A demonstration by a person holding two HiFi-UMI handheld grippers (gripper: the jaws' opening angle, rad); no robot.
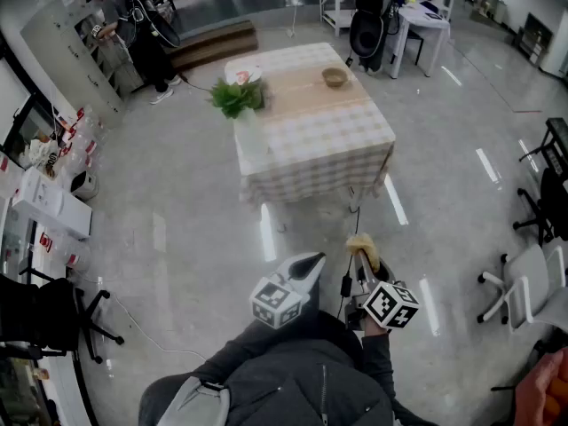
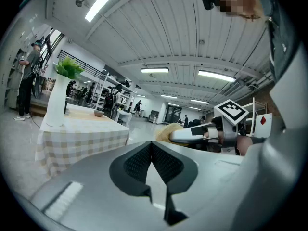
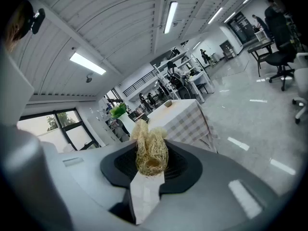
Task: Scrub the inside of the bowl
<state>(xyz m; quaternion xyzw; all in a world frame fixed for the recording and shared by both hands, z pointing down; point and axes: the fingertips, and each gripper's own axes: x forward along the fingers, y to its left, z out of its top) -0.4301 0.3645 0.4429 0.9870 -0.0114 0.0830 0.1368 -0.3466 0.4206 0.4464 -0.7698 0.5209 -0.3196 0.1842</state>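
A small tan bowl [image 1: 335, 77] sits on the far right part of a checked-cloth table [image 1: 311, 131], well ahead of me across the floor. The same bowl [image 2: 98, 113] shows tiny in the left gripper view, and the bowl [image 3: 168, 103] is a speck in the right gripper view. My left gripper [image 1: 311, 266] is held near my body, jaws shut with nothing between them. My right gripper [image 1: 362, 251] is shut on a straw-coloured loofah scrubber [image 3: 150, 149], which pokes up from its jaws. The scrubber [image 1: 364, 248] also shows in the head view.
A white vase with a green plant [image 1: 241, 105] stands at the table's near left corner, beside a plate [image 1: 241, 76]. Office chairs [image 1: 532, 282] stand to the right, a person [image 1: 133, 34] at shelving at the far left. Glossy floor lies between me and the table.
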